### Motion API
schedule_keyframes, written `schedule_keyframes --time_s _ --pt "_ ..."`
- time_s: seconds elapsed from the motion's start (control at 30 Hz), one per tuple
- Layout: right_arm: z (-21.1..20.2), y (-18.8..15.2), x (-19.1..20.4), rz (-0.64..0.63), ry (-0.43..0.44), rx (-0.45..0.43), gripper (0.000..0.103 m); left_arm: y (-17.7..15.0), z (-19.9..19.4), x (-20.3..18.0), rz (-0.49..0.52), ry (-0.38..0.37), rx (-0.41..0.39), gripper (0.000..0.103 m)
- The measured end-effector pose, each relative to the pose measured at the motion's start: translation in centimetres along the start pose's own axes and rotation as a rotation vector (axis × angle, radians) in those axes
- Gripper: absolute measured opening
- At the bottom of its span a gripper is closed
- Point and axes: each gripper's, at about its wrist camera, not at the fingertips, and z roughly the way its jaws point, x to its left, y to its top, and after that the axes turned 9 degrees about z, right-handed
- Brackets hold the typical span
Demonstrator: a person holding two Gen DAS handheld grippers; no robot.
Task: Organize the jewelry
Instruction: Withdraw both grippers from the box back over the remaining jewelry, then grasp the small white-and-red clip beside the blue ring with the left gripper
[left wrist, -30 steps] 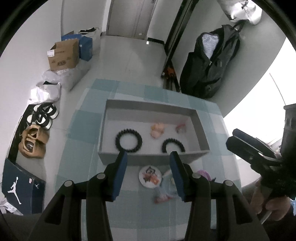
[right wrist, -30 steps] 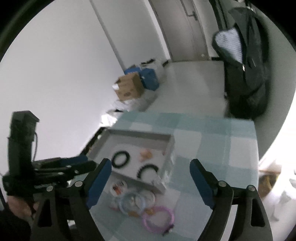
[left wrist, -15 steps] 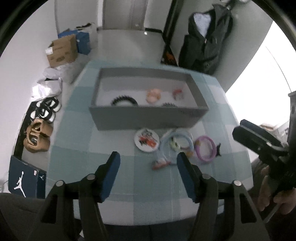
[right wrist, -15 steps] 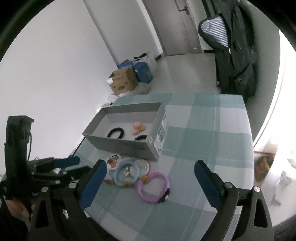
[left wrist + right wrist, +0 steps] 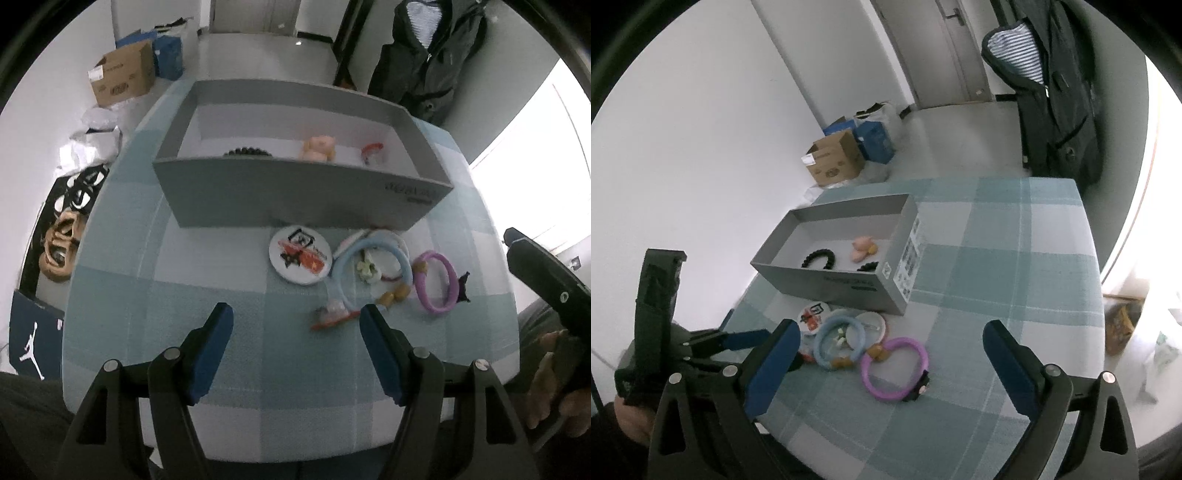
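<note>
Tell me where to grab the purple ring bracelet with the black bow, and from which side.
Grip the purple ring bracelet on its bare right-hand arc, clear of the black bow and of the brown charm that touches its far-left edge. It lies flat on the checked tablecloth, so bring the open right hand-held gripper down from above, one finger inside the loop.

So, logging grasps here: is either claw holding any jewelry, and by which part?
Nothing is held: left claw and right claw are both open and empty above the table.
</note>
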Motion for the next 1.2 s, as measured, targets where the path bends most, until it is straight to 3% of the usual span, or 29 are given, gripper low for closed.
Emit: schedule_keyframes --time_s 0.1,0.13,0.17,0.23,0.37,0.6,0.83,0.9,1.2 --pt "0.2 0.1 -0.1 0.004 0.004 0.004 0.1 0.1 0.1 -0.2 -0.002 -0.036 -0.006 0.064" --pt "0.3 0.1 -0.1 0.005 0.004 0.006 0.1 0.1 0.2 -0.2 0.001 -0.043 -0.002 0.059" --pt "0.4 0.0 -0.1 0.006 0.005 0.01 0.1 0.0 0.4 -0.1 0.003 -0.049 0.003 0.046" --pt "0.7 0.1 -0.2 0.009 0.008 0.021 0.1 0.0 0.6 -0.1 0.002 -0.08 0.007 0.042" --pt "0.9 0.1 -0.3 0.012 0.006 0.024 0.1 -0.1 0.6 -0.4 0.015 -0.124 0.004 0.019" --pt "1.0 0.1 -0.7 0.033 0.009 0.031 0.1 0.0 0.4 -0.4 0.005 -0.139 -0.001 0.017" --pt "1.7 -0.5 -1.3 0.057 0.032 0.109 0.1 0.6 -1.2 0.7 -0.037 -0.119 -0.08 0.017" --pt "2.4 -1.1 -0.9 0.027 0.024 0.156 0.1 0.7 -2.1 1.4 -0.066 -0.119 -0.111 0.017" --pt "4.1 -3.2 1.7 -0.162 -0.105 0.196 0.095 1.0 -2.9 3.7 -0.169 -0.14 -0.175 0.017"
